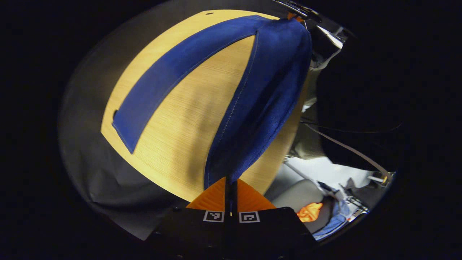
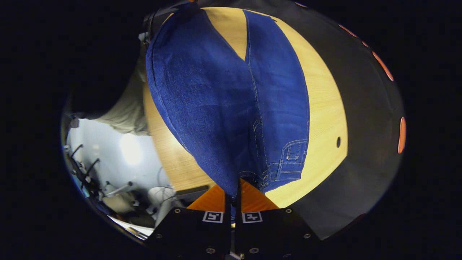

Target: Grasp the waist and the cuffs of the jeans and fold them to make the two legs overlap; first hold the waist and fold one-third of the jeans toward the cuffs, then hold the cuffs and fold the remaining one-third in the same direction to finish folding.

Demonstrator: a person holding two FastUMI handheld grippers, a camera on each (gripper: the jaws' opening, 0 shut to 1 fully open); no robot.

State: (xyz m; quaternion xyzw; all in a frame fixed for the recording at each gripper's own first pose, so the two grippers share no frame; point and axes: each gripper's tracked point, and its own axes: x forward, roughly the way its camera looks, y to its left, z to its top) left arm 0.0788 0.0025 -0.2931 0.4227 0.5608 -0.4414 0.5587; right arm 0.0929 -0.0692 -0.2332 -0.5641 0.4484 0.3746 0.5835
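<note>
Dark blue jeans (image 1: 260,97) are spread over a light wooden table (image 1: 180,137). In the left gripper view my left gripper (image 1: 231,182) is shut on the cuff end of the near leg, which rises off the table toward it. The other leg (image 1: 162,83) lies flat, its cuff at the left. In the right gripper view my right gripper (image 2: 234,187) is shut on the waist of the jeans (image 2: 216,101), lifted from the table (image 2: 321,108). The waistband's other half with belt loops (image 2: 292,159) rests on the wood. The far gripper (image 1: 299,12) peeks past the jeans' top.
The table's near edge runs beside a person in a dark top and light trousers (image 1: 310,144). Chairs and stands (image 2: 108,187) sit on the pale floor below. Black cloth (image 2: 368,137) surrounds the table's far side. A small hole (image 2: 338,142) marks the tabletop.
</note>
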